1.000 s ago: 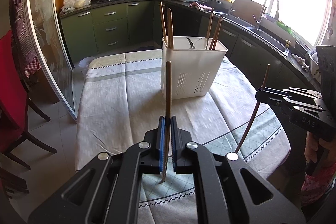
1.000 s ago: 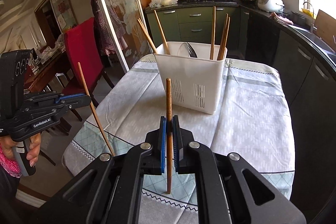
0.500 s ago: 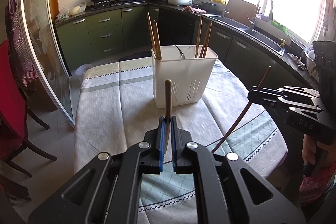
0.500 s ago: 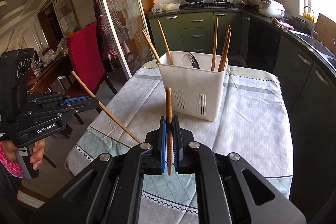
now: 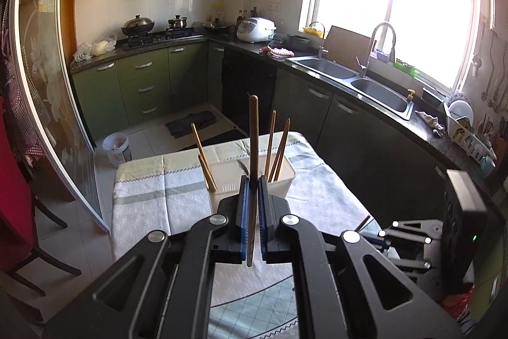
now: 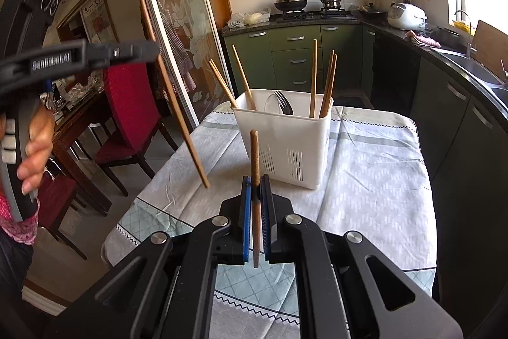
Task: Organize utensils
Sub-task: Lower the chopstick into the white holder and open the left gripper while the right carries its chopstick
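- Well along, I judge: several chopsticks [image 6: 313,78] already stand in the white holder [image 6: 285,142] at the middle of the right wrist view, and no loose utensils show on the tablecloth [image 6: 365,180].
- Left to do: two chopsticks, one in each gripper, not yet in the holder.
- The left gripper [image 5: 253,196] is clamped on an upright chopstick [image 5: 253,132], lower centre of its view, with the holder just behind.
- The right gripper [image 6: 255,199] is clamped on another chopstick [image 6: 254,154], short of the holder.
- The holder also has a fork [image 6: 284,104] and what looks like a spoon in its middle part; chopsticks lean at both ends.
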A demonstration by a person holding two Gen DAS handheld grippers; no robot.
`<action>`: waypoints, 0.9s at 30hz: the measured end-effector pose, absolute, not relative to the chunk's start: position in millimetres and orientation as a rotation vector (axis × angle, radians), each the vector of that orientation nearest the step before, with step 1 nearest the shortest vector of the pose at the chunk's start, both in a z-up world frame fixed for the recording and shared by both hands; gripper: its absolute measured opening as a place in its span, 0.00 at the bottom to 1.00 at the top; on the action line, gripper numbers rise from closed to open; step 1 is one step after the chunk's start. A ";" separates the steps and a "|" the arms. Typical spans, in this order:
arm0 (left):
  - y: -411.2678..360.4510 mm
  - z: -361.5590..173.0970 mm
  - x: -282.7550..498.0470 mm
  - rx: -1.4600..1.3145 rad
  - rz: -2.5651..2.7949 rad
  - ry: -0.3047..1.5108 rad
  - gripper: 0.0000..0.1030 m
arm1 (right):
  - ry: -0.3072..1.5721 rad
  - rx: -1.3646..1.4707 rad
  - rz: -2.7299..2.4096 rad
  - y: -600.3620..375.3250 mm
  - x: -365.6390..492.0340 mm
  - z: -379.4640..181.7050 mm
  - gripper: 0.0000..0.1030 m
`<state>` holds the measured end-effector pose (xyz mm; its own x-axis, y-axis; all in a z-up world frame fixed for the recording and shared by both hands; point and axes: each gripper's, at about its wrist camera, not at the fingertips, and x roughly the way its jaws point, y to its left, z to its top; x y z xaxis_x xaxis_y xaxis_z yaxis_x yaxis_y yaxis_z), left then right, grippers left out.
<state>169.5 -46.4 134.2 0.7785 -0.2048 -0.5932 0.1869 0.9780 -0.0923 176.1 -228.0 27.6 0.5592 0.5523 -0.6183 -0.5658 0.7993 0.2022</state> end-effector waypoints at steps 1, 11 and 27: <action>-47.2 142.5 175.3 -0.033 -0.204 0.635 0.05 | 0.725 -0.016 0.659 -229.7 176.3 26.5 0.07; -53.3 161.4 248.6 -0.015 -0.074 0.589 0.05 | 0.729 0.008 0.655 -247.6 175.2 24.8 0.07; -41.5 105.8 261.5 -0.086 -0.126 0.686 0.36 | 0.674 0.024 0.649 -256.1 179.2 62.3 0.07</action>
